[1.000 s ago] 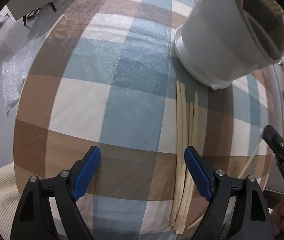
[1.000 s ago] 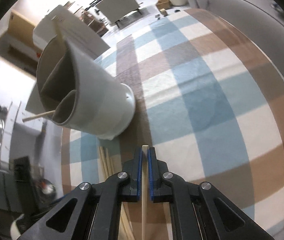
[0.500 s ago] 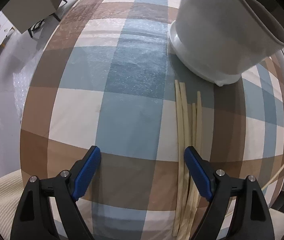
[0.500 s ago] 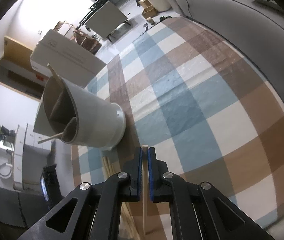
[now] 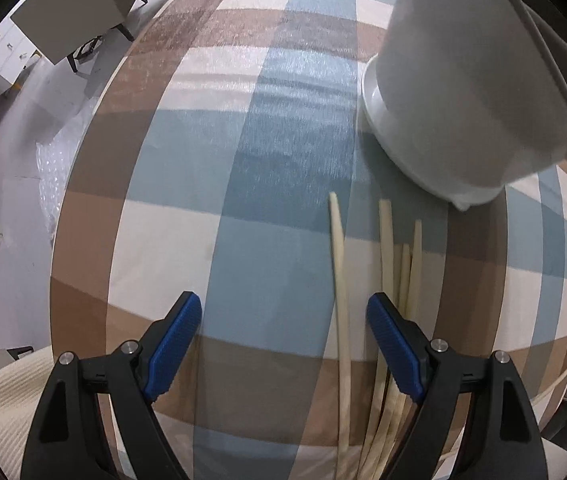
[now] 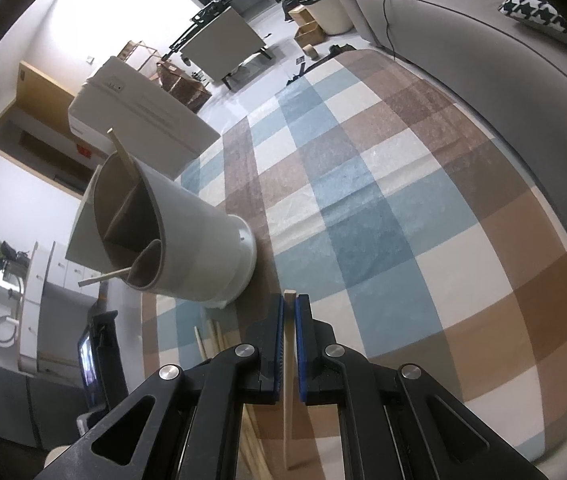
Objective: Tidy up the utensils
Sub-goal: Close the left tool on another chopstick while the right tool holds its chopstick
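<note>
1. Our right gripper (image 6: 289, 312) is clamped on a single chopstick (image 6: 288, 360) — the pale square tip pokes out just past the blue pads, the rest runs back beneath the gripper. We judge it is held lengthwise like this so the tip can be steered into the holder.
2. Our left gripper (image 5: 283, 344) stands wide apart and holds nothing; one loose chopstick (image 5: 339, 280) lies between its jaws, nearer the right pad, which looks like a line-up for the next pick.
3. Just past that, at about 1 o'clock in the left view, the remaining chopsticks (image 5: 401, 272) lie in a rough bundle on the checked tablecloth (image 5: 275, 160) — slender, pale wood, tapering toward the far end.
4. Farther on, at 10 o'clock in the right view, the white utensil holder (image 6: 187, 248) stands upright, divided into compartments, with two sticks already leaning inside.
</note>
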Demonstrator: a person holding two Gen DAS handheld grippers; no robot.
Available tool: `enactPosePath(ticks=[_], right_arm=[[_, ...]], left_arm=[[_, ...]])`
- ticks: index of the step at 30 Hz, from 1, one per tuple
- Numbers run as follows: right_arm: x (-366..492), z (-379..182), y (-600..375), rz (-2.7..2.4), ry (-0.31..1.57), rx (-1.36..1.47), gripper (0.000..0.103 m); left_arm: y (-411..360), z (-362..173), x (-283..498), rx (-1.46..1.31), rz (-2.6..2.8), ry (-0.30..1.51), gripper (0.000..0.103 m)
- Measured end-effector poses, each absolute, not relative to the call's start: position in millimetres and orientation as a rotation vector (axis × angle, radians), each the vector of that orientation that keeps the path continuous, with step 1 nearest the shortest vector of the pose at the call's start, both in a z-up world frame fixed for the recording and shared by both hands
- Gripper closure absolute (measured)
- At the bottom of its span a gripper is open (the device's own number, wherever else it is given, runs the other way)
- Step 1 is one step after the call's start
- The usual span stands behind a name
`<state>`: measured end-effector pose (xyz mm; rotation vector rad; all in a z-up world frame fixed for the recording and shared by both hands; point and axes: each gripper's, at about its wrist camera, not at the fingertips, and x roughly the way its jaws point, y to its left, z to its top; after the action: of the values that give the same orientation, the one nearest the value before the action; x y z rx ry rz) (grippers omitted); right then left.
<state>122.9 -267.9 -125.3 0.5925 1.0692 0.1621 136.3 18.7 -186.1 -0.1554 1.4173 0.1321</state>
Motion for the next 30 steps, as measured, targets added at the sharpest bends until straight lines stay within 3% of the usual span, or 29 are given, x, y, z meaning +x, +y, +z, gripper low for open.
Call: enactPosePath(ticks=[5,8,13,21,30], right_arm=[[126,-127,-268,0.161,1.070,0.582,0.098],[128,-128,-267,0.166,1.071,0.585,0.098],[131,-128,-264,0.172,1.066,0.576,0.098],[133,-128,-262,0.172,1.070,0.551,0.098],[121,-96,-229,0.258,0.974,0.397,0.098]], left_arm=[[20,-182,141,-0.156,0.128,1.372,0.041],[18,-179,144,-0.155,0.126,1.353,0.059],[10,-177,145,-0.158,0.104,1.329,0.101],[18,-170,144,-0.287,0.064,1.313,0.102],[30,-121,114,-0.363,-0.028,1.157,0.103]])
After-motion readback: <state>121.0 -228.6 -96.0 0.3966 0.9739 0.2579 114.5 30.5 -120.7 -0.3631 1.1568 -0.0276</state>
